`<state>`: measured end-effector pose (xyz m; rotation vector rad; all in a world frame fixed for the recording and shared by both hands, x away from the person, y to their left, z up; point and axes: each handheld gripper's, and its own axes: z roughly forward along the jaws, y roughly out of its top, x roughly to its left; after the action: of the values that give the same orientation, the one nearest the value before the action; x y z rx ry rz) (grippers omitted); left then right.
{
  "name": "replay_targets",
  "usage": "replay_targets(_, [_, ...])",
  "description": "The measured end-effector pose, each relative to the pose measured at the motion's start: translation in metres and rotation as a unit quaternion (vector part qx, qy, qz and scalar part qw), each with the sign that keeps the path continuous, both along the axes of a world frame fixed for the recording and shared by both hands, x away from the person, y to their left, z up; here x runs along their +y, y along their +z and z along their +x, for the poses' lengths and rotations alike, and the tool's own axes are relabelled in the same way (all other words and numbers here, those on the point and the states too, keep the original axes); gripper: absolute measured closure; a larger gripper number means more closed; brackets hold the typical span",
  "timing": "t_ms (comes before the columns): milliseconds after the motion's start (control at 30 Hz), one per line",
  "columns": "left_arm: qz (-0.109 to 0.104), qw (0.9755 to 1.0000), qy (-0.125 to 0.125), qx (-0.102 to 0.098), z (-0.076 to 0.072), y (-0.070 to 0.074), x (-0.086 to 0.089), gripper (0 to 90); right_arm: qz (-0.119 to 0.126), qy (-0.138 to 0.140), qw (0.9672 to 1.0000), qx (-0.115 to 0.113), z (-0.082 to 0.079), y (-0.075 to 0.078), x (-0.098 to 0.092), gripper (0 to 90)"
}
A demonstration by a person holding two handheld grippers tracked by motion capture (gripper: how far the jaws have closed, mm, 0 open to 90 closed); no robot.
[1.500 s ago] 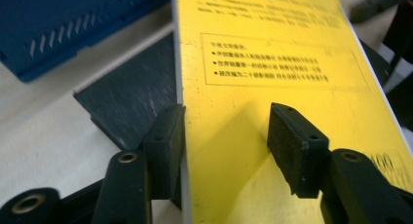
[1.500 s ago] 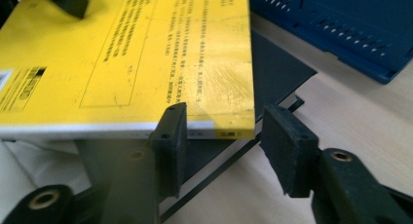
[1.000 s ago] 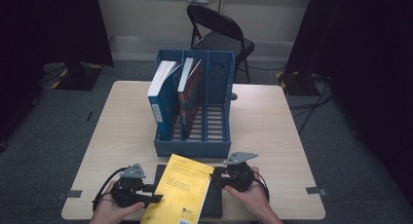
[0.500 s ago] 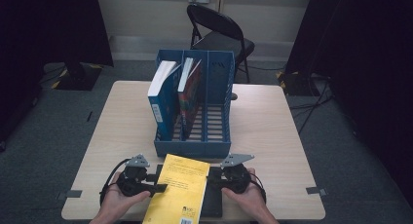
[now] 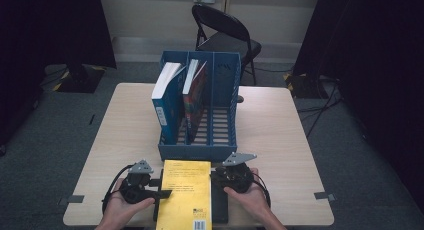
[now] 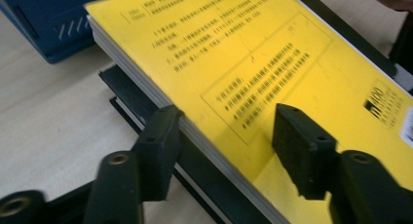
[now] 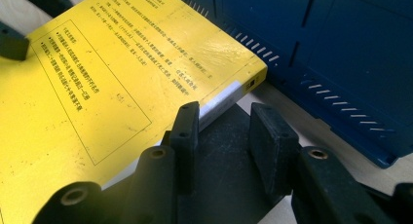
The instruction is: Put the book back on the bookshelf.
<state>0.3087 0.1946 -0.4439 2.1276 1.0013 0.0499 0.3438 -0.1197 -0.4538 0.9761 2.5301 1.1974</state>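
A yellow book point(image 5: 185, 195) lies flat on a black pad point(image 5: 219, 207) at the table's near edge, just in front of a blue file rack point(image 5: 200, 151). My left gripper point(image 5: 159, 194) is at the book's left side. In the left gripper view the yellow book point(image 6: 253, 63) has its page edge between the jaws of the left gripper point(image 6: 229, 146). One jaw is at the pages and the other hovers over the cover. These jaws have just been opening. My right gripper point(image 5: 215, 177) is at the book's right side. The right gripper point(image 7: 229, 131) is open over the black pad point(image 7: 224, 175), one jaw against the spine.
The rack's left slots hold a white and blue book point(image 5: 165, 97) and a red book point(image 5: 196, 97); its right slot is free. A folding chair point(image 5: 225, 35) stands beyond the table point(image 5: 280, 135). A person's hands point(image 5: 250, 200) hold both grippers.
The yellow book has swung from askew to square with the table's edge and lies flat. The left hand shifted slightly toward the book.
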Motion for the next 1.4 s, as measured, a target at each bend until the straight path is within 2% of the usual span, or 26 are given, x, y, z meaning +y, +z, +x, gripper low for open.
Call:
replay_targets(133, [0.013,0.9999,0.007,-0.002,0.008,0.002,-0.005,39.2,0.000,0.001,1.0000,0.003,-0.002,0.000,0.000,64.3])
replay_targets(333, [0.026,0.9996,0.001,0.012,0.022,0.006,-0.007,45.5,0.009,0.006,0.9998,0.014,-0.005,0.000,-0.003,67.3])
replay_targets(367, [0.026,0.9997,0.000,0.005,0.022,0.005,-0.007,45.4,0.011,0.005,0.9998,0.013,-0.005,-0.001,-0.003,66.4])
replay_targets(433, [0.014,0.9999,0.005,-0.003,0.020,0.003,-0.006,44.2,0.011,0.000,0.9999,0.010,-0.006,-0.001,-0.004,65.1])
replay_targets(500, [-0.004,0.9999,0.011,-0.003,0.018,-0.001,-0.003,43.6,0.014,0.000,0.9998,0.012,-0.005,-0.002,-0.005,63.0])
replay_targets(567, [-0.001,0.9999,0.016,0.001,0.019,0.000,-0.002,42.6,0.018,0.000,0.9997,0.015,-0.004,-0.003,-0.006,61.8])
replay_targets(633, [0.002,0.9998,0.018,-0.010,0.018,-0.001,-0.004,40.5,0.014,0.000,0.9998,0.010,-0.005,-0.002,-0.005,61.8])
replay_targets(800, [-0.009,0.9997,0.024,0.000,0.020,-0.004,-0.005,37.2,0.015,0.001,0.9998,0.013,-0.004,-0.003,-0.006,59.4])
replay_targets(1000, [-0.030,0.9994,0.017,0.010,0.018,-0.006,0.001,40.2,0.017,0.001,0.9998,0.012,-0.004,-0.003,-0.006,59.2])
replay_targets(1033, [-0.036,0.9991,0.018,0.010,0.018,-0.006,0.002,40.5,0.017,0.001,0.9998,0.013,-0.004,-0.003,-0.006,59.1])
replay_targets(1100, [-0.064,0.9977,0.019,0.010,0.017,-0.003,0.005,40.0,0.018,-0.001,0.9997,0.013,-0.004,-0.004,-0.007,59.0])
replay_targets(1167, [-0.069,0.9976,0.009,-0.002,0.015,0.001,0.004,41.2,0.020,-0.003,0.9997,0.011,-0.005,-0.004,-0.007,59.0])
replay_targets(1300, [-0.102,0.9947,-0.010,0.012,0.011,0.004,0.002,45.9,0.022,-0.004,0.9997,0.012,-0.005,-0.004,-0.007,58.9])
replay_targets(1400, [-0.089,0.9960,-0.001,0.011,0.009,0.004,0.000,45.5,0.020,-0.005,0.9997,0.011,-0.005,-0.004,-0.007,59.0])
